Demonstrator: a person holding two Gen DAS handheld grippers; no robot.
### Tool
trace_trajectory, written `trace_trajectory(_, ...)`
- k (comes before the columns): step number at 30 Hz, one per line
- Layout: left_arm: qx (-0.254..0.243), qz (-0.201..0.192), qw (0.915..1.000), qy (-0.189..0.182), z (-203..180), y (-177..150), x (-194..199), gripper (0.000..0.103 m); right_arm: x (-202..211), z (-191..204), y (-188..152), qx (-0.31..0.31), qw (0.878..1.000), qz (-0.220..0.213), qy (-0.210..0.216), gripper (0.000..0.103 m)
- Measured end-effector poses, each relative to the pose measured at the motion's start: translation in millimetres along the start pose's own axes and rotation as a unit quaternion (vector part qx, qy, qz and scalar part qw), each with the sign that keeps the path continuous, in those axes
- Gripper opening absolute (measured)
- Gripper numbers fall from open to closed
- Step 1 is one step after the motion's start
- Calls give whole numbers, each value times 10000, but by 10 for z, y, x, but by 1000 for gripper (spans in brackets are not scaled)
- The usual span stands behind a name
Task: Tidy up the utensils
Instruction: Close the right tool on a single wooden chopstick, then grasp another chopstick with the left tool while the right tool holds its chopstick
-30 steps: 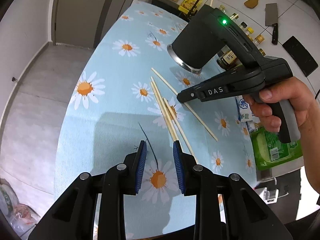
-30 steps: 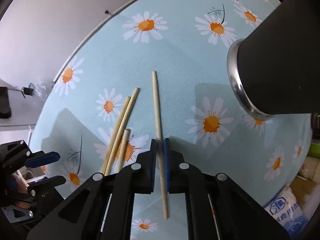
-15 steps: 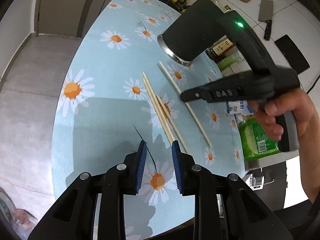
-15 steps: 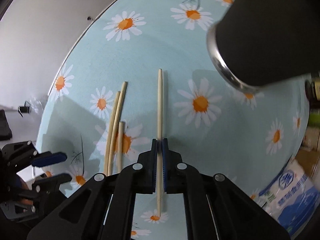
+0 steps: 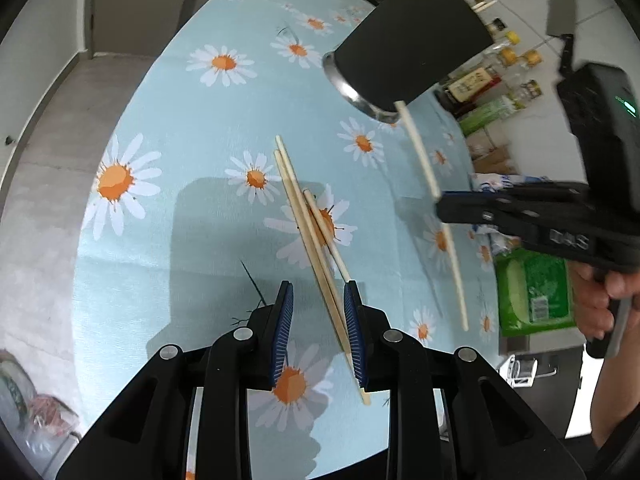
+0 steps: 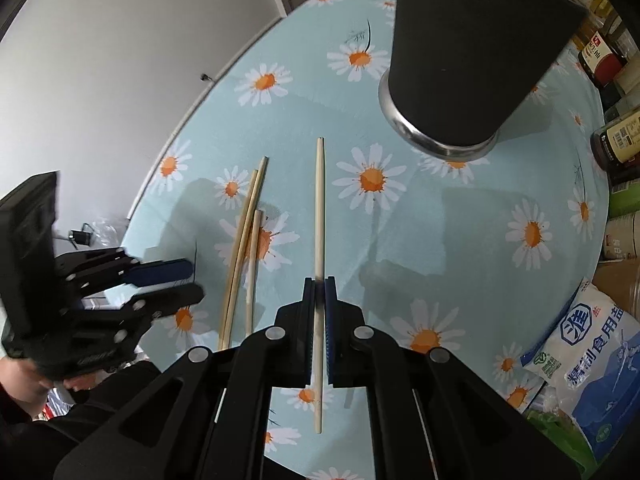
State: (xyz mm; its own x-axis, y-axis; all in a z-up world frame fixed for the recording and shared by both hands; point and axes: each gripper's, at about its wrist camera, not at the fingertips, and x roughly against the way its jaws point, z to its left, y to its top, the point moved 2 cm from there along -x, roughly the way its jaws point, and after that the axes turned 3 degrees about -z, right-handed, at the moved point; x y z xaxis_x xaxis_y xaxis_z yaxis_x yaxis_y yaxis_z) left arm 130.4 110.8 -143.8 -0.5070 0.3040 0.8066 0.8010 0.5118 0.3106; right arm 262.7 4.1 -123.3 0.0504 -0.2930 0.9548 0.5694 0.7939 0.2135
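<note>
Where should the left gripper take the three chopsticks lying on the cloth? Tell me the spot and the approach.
Grip the three chopsticks where they lie bunched, near their middle, coming straight down. The left gripper already stands open astride their near ends; they lie flat.

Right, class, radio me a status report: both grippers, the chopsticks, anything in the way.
Right gripper shut on one chopstick, lifted. Left gripper open over three chopsticks on the table. Black holder ahead, path unobstructed.
</note>
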Motion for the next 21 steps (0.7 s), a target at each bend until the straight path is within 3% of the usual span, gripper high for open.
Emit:
trace_trajectory(3, 134, 79, 9995, 285, -28, 18, -75, 24, 71, -87, -127, -9, 9996, -128, 258, 5)
trace_trajectory(6, 131, 163, 9976, 660, -66, 38, -140, 8, 161, -145, -205, 0, 9978, -315, 587, 5)
trace_trajectory(14, 283, 185, 9925, 1171, -186, 60, -229, 7, 258, -169, -259, 9, 9933, -498, 1043, 5)
trace_trajectory(21, 292, 184, 9895, 1406, -247, 116, -262, 7, 249, -281, -289, -79, 9907, -540, 1248, 5)
